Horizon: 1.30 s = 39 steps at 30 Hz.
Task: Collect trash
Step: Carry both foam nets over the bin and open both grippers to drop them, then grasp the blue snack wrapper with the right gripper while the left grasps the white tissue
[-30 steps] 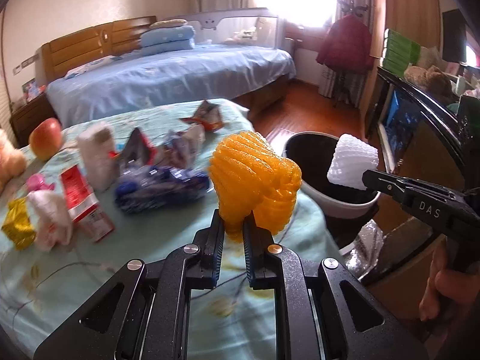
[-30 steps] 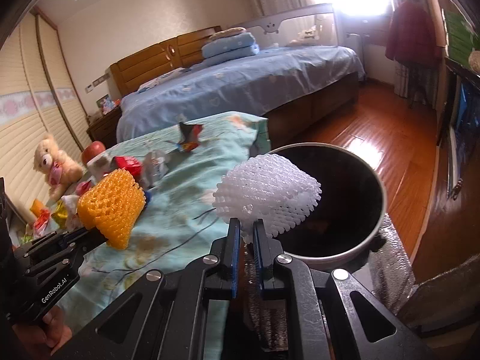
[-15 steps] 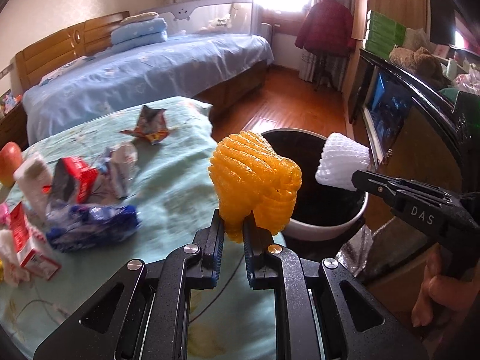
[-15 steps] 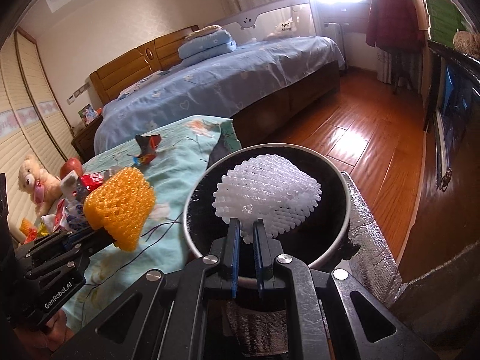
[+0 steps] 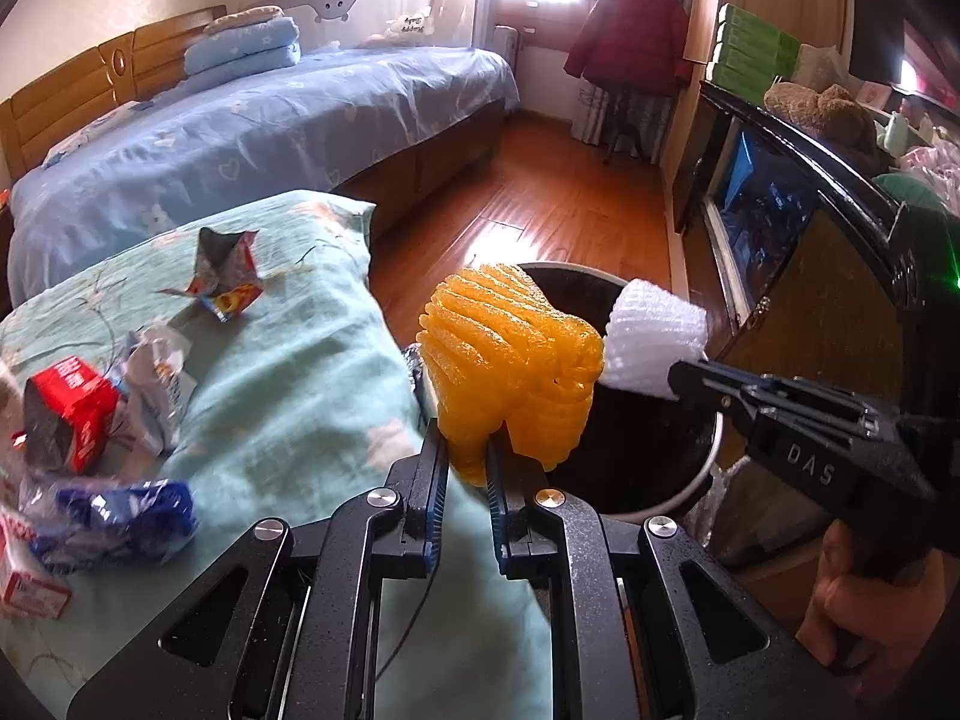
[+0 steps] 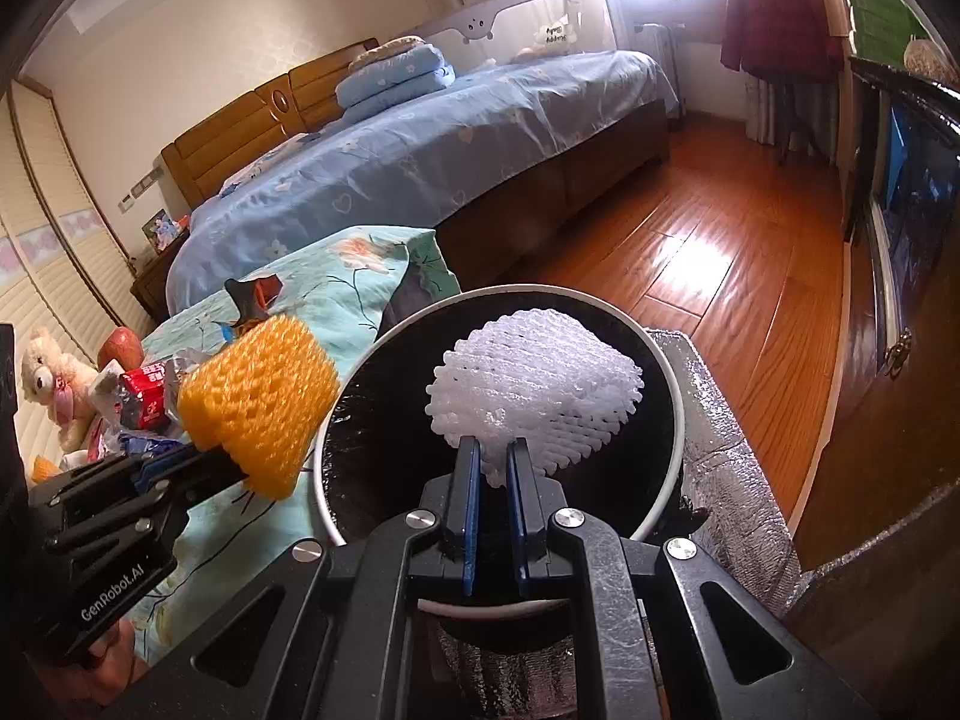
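Observation:
My left gripper [image 5: 467, 456] is shut on an orange foam fruit net [image 5: 510, 366], held just at the left rim of the round white-rimmed bin [image 5: 690, 486] with its black liner. The same orange foam fruit net [image 6: 258, 405] shows in the right wrist view, at the bin's left edge. My right gripper [image 6: 493, 462] is shut on a white foam fruit net [image 6: 534, 393], which hangs over the middle of the bin [image 6: 677, 420]. In the left wrist view the white foam fruit net [image 5: 654, 348] touches the orange one's right side.
Wrappers lie on the teal quilt [image 5: 288, 372]: a red carton [image 5: 66, 414], a blue bag [image 5: 120, 516], a torn foil packet [image 5: 225, 276]. An apple [image 6: 120, 345] and teddy bear [image 6: 51, 378] sit farther back. A dark cabinet [image 5: 780, 240] stands right of the bin, on the wooden floor [image 6: 720, 252].
Both grippers have moved from over the quilt toward the bin. The white net now hangs over the bin's opening and the orange net has reached its left rim.

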Each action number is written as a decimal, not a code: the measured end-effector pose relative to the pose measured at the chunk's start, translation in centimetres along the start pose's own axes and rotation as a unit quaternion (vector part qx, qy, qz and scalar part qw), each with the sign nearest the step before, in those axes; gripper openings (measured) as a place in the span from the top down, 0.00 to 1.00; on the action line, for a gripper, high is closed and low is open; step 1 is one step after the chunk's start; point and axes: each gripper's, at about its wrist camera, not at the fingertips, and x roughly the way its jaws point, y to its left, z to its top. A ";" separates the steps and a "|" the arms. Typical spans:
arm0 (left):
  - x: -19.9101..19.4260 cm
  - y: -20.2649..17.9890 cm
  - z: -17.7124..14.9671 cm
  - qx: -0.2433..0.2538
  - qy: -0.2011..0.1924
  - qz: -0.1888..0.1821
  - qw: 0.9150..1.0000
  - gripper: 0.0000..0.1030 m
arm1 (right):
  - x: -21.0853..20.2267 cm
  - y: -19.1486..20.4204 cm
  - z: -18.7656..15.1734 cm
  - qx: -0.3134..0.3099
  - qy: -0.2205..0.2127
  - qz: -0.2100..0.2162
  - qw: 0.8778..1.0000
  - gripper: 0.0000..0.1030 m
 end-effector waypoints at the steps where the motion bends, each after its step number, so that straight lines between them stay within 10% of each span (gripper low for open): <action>1: 0.2 -0.1 0.2 0.001 0.001 -0.005 1.000 0.88 | 0.2 -0.2 0.1 0.001 0.001 -0.001 1.000 0.91; 8: 0.4 -0.3 0.2 0.007 0.001 -0.003 1.000 0.60 | 0.4 -0.7 0.3 0.012 0.006 -0.003 1.000 0.81; 18: -3.3 3.6 -3.7 -0.047 -0.016 0.030 0.998 0.42 | -1.5 1.0 -0.3 0.018 -0.019 0.024 0.999 0.28; 39: -11.1 15.5 -13.3 -0.169 -0.032 0.134 0.976 0.38 | -0.2 14.6 -4.1 -0.098 0.018 0.130 0.986 0.26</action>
